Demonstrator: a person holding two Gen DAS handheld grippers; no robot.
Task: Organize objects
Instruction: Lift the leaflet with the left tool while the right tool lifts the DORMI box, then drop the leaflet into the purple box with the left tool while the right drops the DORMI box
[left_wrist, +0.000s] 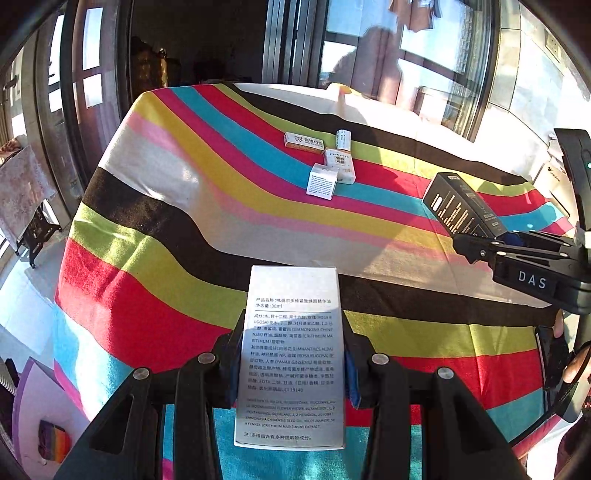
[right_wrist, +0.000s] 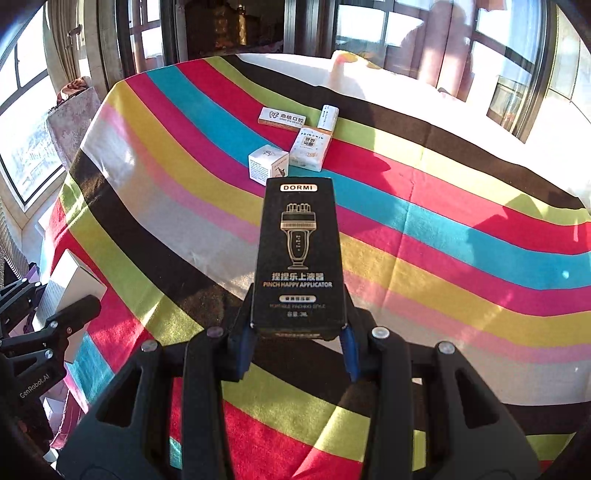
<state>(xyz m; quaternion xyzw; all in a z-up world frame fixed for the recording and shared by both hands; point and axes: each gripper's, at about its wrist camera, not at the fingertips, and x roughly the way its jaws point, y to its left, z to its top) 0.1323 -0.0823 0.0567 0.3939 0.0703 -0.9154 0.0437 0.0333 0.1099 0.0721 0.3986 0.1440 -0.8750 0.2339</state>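
Left fingers (left_wrist: 291, 369) clamp silver box (left_wrist: 291, 354); right fingers (right_wrist: 297, 347) clamp black box (right_wrist: 299, 254), contents unseen.

silver box (left_wrist: 291, 354) btm behind left claw (left_wrist: 291, 369), small boxes' (left_wrist: 325, 162) print unreadable

Both hand-held grippers are showing black linkage arms with silver screws and blue pads; the right hand-held gripper (left_wrist: 517, 254) is bearing white "DAS" lettering
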